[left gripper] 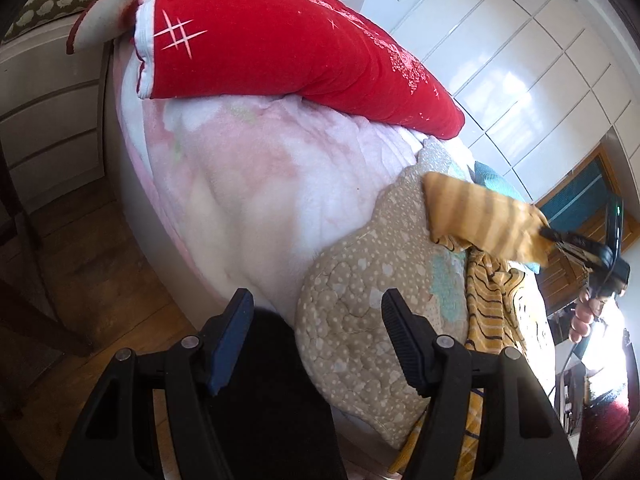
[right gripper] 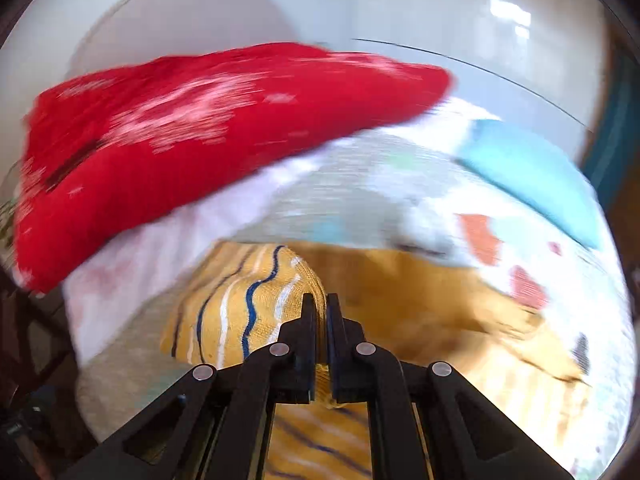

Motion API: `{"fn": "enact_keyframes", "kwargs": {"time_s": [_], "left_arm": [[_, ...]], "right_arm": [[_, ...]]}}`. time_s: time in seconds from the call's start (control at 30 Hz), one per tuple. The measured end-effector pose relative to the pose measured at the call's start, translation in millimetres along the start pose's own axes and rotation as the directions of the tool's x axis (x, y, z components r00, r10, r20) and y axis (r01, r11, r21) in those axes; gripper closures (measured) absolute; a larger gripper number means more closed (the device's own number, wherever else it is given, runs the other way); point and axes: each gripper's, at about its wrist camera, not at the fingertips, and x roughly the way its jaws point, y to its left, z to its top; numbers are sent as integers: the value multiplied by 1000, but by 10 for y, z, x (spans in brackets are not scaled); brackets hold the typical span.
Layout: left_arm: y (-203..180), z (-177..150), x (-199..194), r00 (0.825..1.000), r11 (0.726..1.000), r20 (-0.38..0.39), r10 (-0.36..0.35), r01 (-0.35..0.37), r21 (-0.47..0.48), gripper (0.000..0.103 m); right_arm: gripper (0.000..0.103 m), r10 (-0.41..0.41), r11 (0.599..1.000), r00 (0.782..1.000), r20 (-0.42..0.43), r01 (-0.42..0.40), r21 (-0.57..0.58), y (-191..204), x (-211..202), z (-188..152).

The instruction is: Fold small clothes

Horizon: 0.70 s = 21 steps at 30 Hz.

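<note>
I judge the folding barely begun. My right hand-held gripper [right gripper: 320, 306] is clenched on an edge of the yellow striped garment [right gripper: 248, 316] and holds that part up off the bed [left gripper: 248, 184]; the rest of it lies rumpled on the near right of the bed, over the dotted beige quilt [left gripper: 360, 280]. My left hand-held gripper [left gripper: 316, 344] is released, with nothing between its jaws, and hangs over the bed's near edge, apart from the garment. No clean fold shows yet, so spreading and folding are both left. The bed carries a pink-white blanket and, at the far side, a red quilt [left gripper: 260, 48]. White wardrobes [left gripper: 520, 60] line the right wall, above a wooden floor [left gripper: 80, 280].
</note>
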Motion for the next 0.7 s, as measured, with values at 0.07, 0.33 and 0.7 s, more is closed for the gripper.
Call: {"fn": "enact_keyframes", "kwargs": {"time_s": [0.07, 0.33, 0.7], "left_arm": [[-58, -8, 35, 1000, 1000, -9, 2, -1, 13, 38], [-452, -50, 171, 999, 995, -47, -1, 6, 104, 37], [-1186, -172, 623, 989, 955, -145, 9, 35, 296, 37]], "right_arm": [[98, -96, 990, 995, -37, 99, 99, -675, -47, -114], [92, -327, 843, 884, -335, 433, 320, -2649, 185, -1083], [49, -155, 804, 978, -138, 206, 558, -2608, -710, -2009]]}}
